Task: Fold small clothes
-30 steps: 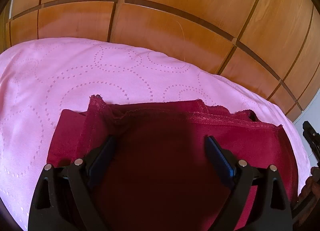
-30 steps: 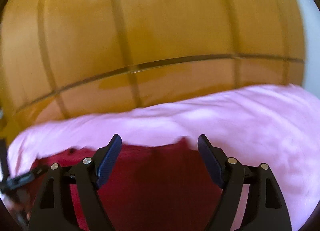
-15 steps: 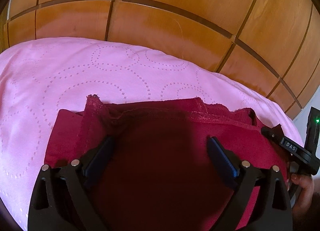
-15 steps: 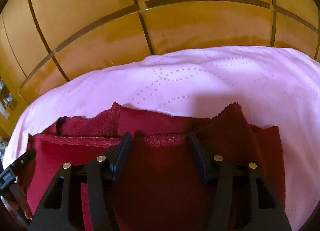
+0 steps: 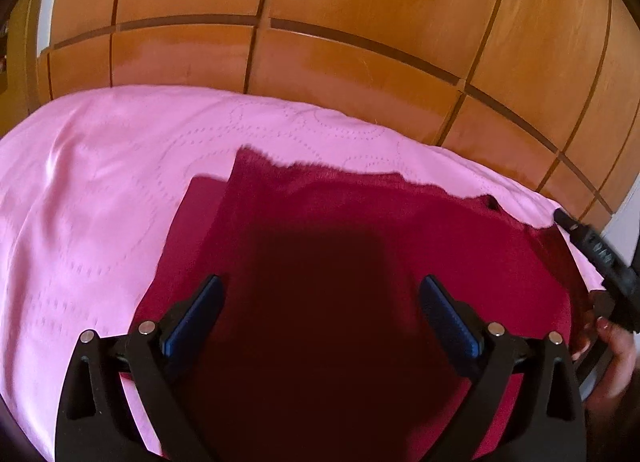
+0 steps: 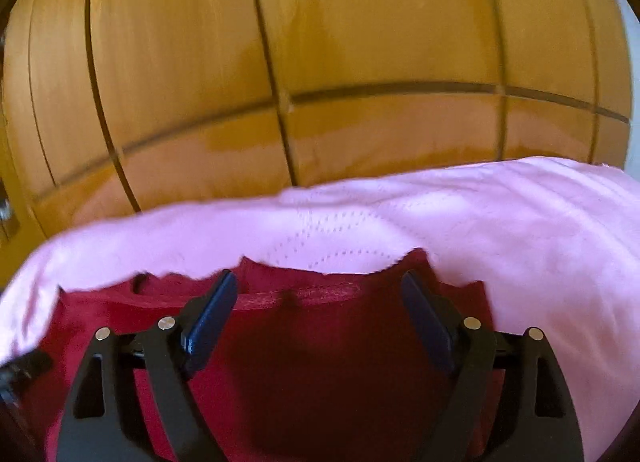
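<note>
— Where do we have the garment?

— The dark red garment [image 5: 360,246] lies flat on the pink bedspread [image 5: 92,198], close to the bedspread's far edge, where the wooden panelled wall [image 5: 320,22] rises behind it. Its scalloped lace trim runs along the far side, and one folded layer sticks out at the left.

— And our left tongs [image 5: 318,310]?

— We hold them spread wide above the middle of the cloth, blue pads apart, nothing between them. Their shadow falls on the fabric below.

— The right tongs [image 6: 318,312]?

— Also spread wide, gripping nothing. We hover them over the garment [image 6: 312,362] near its far hem, with the lace edge just past the fingertips and the bedspread [image 6: 520,230] beyond. That view is somewhat blurred.

— Do we see one tool from the other?

— Yes, the right tongs [image 5: 600,258] show at the garment's right edge, a hand [image 5: 612,358] around the handle.
</note>
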`<state>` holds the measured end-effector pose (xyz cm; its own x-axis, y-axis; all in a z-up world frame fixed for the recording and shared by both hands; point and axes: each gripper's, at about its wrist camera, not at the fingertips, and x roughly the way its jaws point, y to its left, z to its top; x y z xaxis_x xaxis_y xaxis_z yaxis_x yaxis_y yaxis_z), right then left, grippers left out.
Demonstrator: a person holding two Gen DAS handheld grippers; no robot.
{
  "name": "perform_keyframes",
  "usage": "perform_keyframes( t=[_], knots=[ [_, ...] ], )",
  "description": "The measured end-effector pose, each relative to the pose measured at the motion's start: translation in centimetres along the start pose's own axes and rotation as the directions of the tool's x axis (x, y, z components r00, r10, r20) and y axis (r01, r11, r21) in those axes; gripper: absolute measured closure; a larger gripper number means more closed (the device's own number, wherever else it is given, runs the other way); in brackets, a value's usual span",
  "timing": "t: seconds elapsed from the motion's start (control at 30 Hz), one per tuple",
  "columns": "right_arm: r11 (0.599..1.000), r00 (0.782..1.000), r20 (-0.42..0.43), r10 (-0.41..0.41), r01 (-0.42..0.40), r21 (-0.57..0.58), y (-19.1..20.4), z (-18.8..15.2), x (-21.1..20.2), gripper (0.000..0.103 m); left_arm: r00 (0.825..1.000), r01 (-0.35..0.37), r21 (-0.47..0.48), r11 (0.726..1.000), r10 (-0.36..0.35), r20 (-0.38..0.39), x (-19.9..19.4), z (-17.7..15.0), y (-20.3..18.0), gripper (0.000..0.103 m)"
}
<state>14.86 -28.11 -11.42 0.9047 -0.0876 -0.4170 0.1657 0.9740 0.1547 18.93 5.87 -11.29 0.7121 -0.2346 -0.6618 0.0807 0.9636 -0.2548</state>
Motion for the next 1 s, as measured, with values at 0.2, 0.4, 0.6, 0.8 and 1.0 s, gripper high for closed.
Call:
perform_keyframes(
  t=[0.2,0.4,0.6,0.8,1.0],
  knots=[
    [0.953,0.978,-0.081,0.194,-0.168,0.252,-2.2,-3.3,-4.7,0.02,1.0,-0.003,0.059,0.998,0.002,0.017,-1.8,-0.9,-0.8,0.005],
    [0.955,0.964,-0.151,0.219,-0.18,0.235,-2.9,-6.3,-7.5,0.02,0.99,0.111,0.059,0.992,-0.116,0.086,-5.3,-2.2,-2.8,0.005],
    [0.934,0.955,-0.153,0.255,-0.202,0.294,-4.4,-7.4,-10.9,0.02,0.976,0.177,0.144,0.974,-0.192,0.099,-7.1,-3.2,-5.4,0.005],
    [0.921,0.934,-0.15,0.325,-0.276,0.275,-4.0,-7.8,-15.1,0.014,0.98,0.192,0.149,0.97,-0.199,0.032,-6.1,-4.4,-6.0,0.006],
    [0.902,0.9,-0.227,0.373,-0.294,0.317,-3.9,-9.7,-15.9,0.014,0.981,0.195,0.116,0.974,-0.193,-0.025,-5.3,-5.4,-5.6,0.033]
  ],
)
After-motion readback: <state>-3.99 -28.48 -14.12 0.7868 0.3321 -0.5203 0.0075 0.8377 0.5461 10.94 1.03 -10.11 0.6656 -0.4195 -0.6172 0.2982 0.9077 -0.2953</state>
